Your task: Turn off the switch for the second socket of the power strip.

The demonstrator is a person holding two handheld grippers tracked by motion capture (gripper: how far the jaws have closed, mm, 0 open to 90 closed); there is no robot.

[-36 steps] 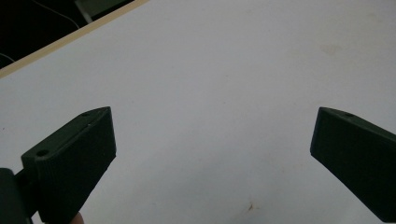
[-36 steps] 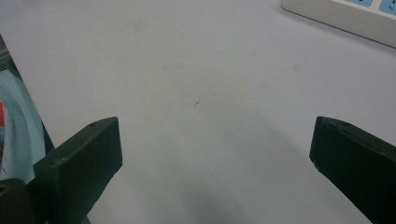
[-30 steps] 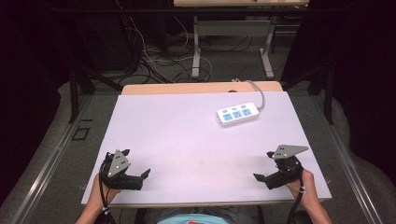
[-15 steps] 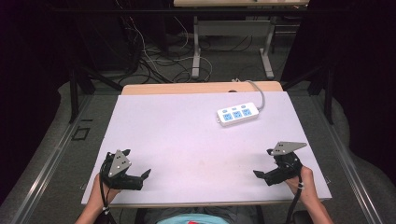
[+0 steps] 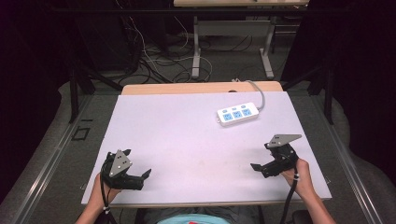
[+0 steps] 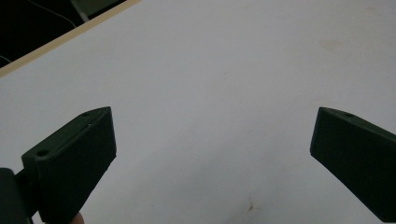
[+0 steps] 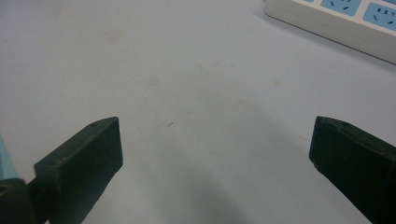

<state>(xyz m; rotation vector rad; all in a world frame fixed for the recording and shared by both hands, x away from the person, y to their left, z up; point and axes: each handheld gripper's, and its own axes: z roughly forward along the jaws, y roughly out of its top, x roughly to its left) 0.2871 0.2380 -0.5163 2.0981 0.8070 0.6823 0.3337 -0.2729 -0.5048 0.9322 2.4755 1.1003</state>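
A white power strip [image 5: 237, 114] with blue sockets lies on the white table top [image 5: 187, 140] toward the back right, its grey cable running off the far edge. My left gripper [image 5: 142, 176] rests low over the table's near left corner, jaws wide apart with nothing between them [image 6: 212, 154]. At the near right my right gripper [image 5: 258, 167] is open as well, held just above the bare surface [image 7: 215, 158]. The power strip's edge [image 7: 336, 21] appears at the top right of the right gripper view, well ahead of the jaws.
A wooden strip [image 5: 201, 87] borders the table's far edge. Beyond it on the floor lie tangled cables [image 5: 149, 60] and the metal legs of another desk [image 5: 198, 51]. Metal rails [image 5: 51, 163] run along both sides of the table.
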